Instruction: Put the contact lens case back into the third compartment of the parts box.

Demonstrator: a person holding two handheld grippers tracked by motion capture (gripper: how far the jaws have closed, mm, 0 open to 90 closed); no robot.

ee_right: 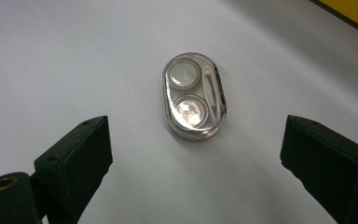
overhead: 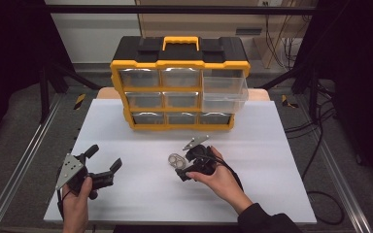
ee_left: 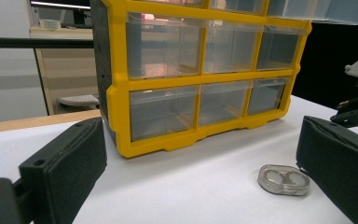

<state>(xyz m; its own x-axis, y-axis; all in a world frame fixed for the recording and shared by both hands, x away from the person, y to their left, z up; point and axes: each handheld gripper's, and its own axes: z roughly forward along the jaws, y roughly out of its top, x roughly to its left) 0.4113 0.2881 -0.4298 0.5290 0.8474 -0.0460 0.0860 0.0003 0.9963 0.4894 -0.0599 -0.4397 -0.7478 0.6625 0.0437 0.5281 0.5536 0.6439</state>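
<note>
My right fingers (ee_right: 196, 154) sit closest to the lens, two black pads spread wide apart with nothing between them but bare white surface, and the clear contact lens case (ee_right: 194, 95) lies flat on the desk (ee_right: 74, 56) just beyond their tips, untouched. The case is a small oval of transparent plastic with two round wells, one behind the other, and a thin white applicator stick along one side. From above, my right gripper (overhead: 180, 167) is angled down toward the left with my right hand (overhead: 218, 177) wrapped around its body, and the case (overhead: 176, 159) rests just beside the fingertips, near the middle of the desk (overhead: 272, 160). My left fingers (ee_left: 196, 186) are likewise spread wide and hold nothing; between them I see the same case (ee_left: 283, 179) lying farther off, close to the inner face of one pad in the picture but not touched by it, with part of the other gripper at the far edge. In the high view my left gripper (overhead: 104, 160) hovers over the near left part of the desk, held in my left hand (overhead: 76, 201), well apart from the case. Behind everything stands a yellow and black drawer organizer (overhead: 179, 90) with a carry handle and three rows of clear drawers; its upper right drawer (overhead: 225, 90) is pulled out.
</note>
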